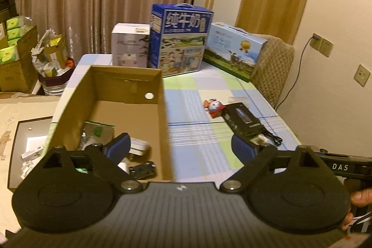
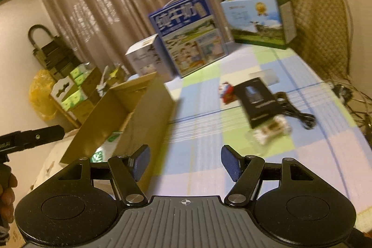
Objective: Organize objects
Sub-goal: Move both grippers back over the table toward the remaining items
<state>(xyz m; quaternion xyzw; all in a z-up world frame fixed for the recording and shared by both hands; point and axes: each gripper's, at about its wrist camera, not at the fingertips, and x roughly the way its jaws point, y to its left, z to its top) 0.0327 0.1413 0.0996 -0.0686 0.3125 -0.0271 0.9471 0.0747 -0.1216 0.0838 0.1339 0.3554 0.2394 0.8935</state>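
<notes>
Two handheld grippers, both empty. Left gripper [image 1: 179,145] has its blue-padded fingers [image 1: 119,147] spread wide, straddling the right wall of the open brown cardboard box [image 1: 162,113]; one finger hangs over the box interior, the other over the tablecloth. Right gripper [image 2: 184,160] fingers also spread apart, nothing between them, hovering over the checkered pastel tablecloth [image 1: 197,143] just right of the box.

Box sits at the table's left edge, near side. Inside on its floor: clear zip bag with a green mark [image 1: 98,131], white plug-like adapter [image 1: 138,147], small dark circuit-board piece [image 1: 143,170]. All bunched at the box's near end.

Still out on the cloth, toward the right edge: small red-white-blue plush toy [image 1: 214,106], slim black carton [image 1: 241,120] lying flat and touching the toy, white-and-brown small item [image 2: 272,129] at the carton's near end, black coiled cable [image 2: 300,115] just beside it by the right edge. Pale flat card [image 2: 265,76] lies behind the carton.

Far edge of the table: white box [image 1: 130,45], tall blue milk carton with handle [image 1: 179,38], light-blue gift carton with green landscape print [image 1: 234,50], in a row left to right. Quilted beige chair back [image 1: 272,69] stands at the far right corner.

Right-wrist view is motion-blurred; small item details unclear.
</notes>
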